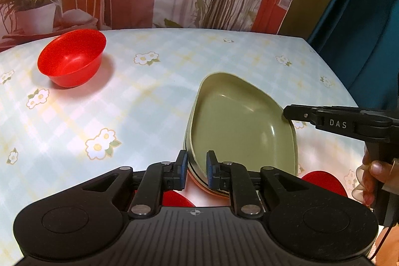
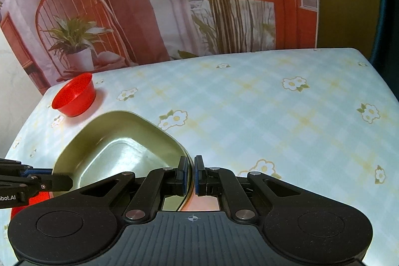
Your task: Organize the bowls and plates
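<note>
1. The green plate (image 1: pixel 239 121) sits on top of a small stack of plates (image 1: pixel 197 176), with an orange-toned one showing at the bottom of the pile. The stack appears lifted or tilted above the table (image 1: pixel 149 91), toward its near edge on the right-hand half; whether any part still rests on the cloth I cannot tell.
2. The left hand-held gripper (image 1: pixel 197 170) is nearly closed, its blue pads clamped over the near rims of the stack.
3. The right hand-held gripper (image 2: pixel 190 173) is pinched almost completely together on the thin rim of the green plate at the stack's opposite side.
4. Red shapes (image 1: pixel 321 181) show beneath the stack at the table's near edge; they look like more dishes, though too little shows to be sure.
5. A red bowl (image 1: pixel 72 57) stands alone near the far left corner, well apart from the stack.
6. Judged step: the plates are gathered and held by both sides, with placement pending.
7. The next move calls for keeping both grips level so the plates do not slide, lowering the stack flat, then releasing and fetching the bowl.
</note>
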{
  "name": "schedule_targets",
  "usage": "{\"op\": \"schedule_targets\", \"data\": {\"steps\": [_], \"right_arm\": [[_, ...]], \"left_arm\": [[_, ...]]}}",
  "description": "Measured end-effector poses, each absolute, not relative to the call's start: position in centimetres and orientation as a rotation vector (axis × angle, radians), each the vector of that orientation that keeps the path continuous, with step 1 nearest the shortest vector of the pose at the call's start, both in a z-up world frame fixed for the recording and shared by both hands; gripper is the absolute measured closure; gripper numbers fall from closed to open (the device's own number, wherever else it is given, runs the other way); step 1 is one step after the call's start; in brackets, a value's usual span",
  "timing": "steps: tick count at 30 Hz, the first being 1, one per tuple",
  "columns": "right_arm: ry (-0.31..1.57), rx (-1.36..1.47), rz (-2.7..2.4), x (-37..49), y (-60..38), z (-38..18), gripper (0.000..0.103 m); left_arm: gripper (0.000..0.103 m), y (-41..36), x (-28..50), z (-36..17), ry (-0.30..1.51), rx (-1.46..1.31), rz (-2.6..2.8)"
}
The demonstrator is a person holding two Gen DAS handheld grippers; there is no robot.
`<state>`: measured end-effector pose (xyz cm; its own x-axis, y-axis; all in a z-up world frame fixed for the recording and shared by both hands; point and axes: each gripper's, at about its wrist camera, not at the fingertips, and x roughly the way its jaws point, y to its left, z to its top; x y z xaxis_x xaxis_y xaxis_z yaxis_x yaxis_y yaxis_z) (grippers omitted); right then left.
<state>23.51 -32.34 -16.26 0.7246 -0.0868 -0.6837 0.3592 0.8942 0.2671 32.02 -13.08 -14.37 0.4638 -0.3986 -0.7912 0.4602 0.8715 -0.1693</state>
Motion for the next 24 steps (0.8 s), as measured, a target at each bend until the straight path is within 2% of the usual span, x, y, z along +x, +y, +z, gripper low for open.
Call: {"op": "schedule_targets", "data": {"steps": [24], "right_arm": [[0.73,0.401,-0.249,23.6,-32.6,-16.5,0.098]], "left_arm": [[0.086,-11.3,33.8,-13.5,0.905,-0.063,-0.487]]}}
